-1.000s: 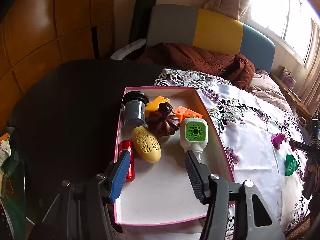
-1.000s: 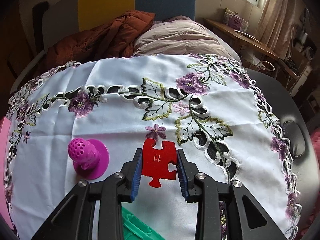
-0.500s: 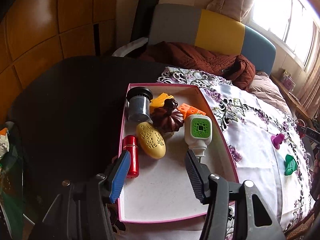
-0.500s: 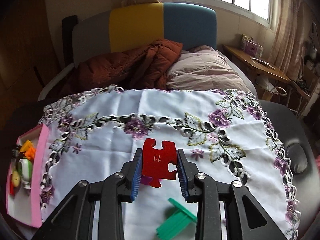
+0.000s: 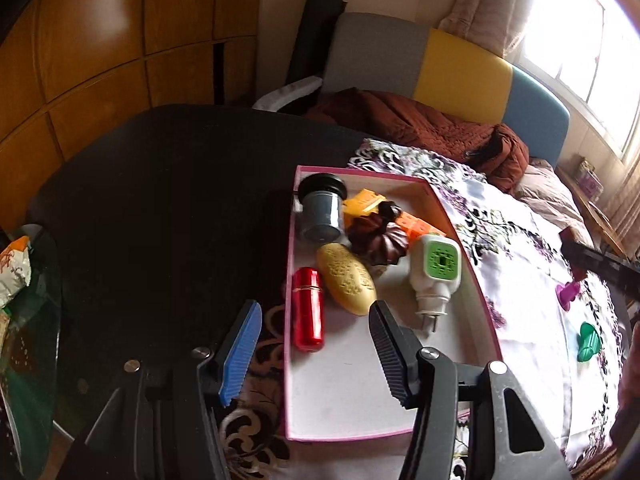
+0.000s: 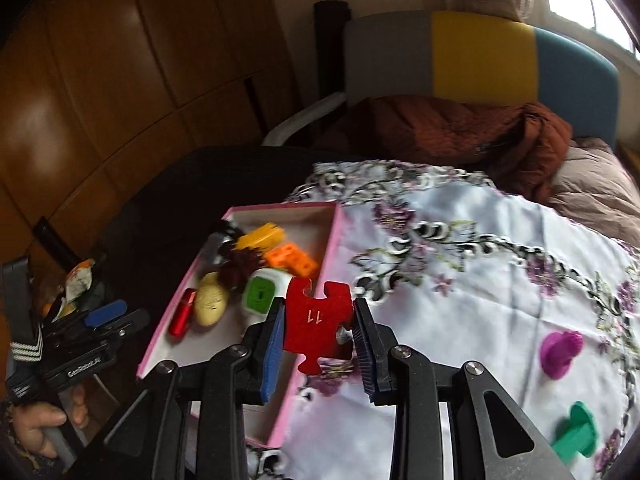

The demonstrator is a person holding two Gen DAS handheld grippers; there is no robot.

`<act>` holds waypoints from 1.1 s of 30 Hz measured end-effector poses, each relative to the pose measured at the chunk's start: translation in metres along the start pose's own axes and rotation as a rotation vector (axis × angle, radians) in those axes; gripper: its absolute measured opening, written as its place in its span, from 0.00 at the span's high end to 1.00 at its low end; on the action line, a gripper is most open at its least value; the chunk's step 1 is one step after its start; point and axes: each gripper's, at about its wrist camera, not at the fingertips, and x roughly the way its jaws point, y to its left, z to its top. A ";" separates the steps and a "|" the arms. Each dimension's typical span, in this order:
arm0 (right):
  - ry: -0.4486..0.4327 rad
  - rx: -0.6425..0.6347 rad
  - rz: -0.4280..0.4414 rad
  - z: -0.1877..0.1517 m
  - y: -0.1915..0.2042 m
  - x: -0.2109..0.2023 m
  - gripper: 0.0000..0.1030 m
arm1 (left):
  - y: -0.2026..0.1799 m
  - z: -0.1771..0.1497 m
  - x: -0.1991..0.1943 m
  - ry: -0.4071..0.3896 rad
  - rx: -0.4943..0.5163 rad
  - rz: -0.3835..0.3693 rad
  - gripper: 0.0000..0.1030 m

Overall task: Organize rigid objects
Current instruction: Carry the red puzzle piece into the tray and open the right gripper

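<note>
Your right gripper [image 6: 318, 330] is clamped on the red puzzle piece [image 6: 316, 320], poised at the pink box [image 6: 334, 240] rim; carry it toward ten o'clock over the bare floor and let go low. Your left gripper [image 5: 314, 340] hovers half-open, empty

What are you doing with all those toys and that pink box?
A person is tidying small things into the pink box. The right gripper is shut on a red puzzle piece, held up near the box. The left gripper hangs open and empty over the box's near end. A purple toy and a green toy lie on the flowered cloth.
</note>
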 end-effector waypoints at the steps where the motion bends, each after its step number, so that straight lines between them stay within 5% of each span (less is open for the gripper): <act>1: 0.018 -0.022 0.024 -0.002 0.014 0.009 0.68 | 0.006 0.000 -0.001 -0.002 -0.010 0.008 0.45; 9: 0.197 -0.147 0.151 -0.024 0.103 0.085 0.68 | 0.049 -0.004 -0.007 -0.016 -0.082 0.080 0.45; 18: 0.299 -0.208 0.134 -0.040 0.137 0.135 0.68 | 0.063 -0.006 -0.007 -0.024 -0.090 0.093 0.45; 25: 0.277 -0.189 0.151 -0.041 0.135 0.131 0.65 | 0.052 -0.007 -0.009 -0.031 -0.067 0.081 0.45; 33: 0.152 -0.134 0.148 -0.027 0.111 0.085 0.44 | 0.039 -0.007 -0.015 -0.041 -0.033 0.065 0.45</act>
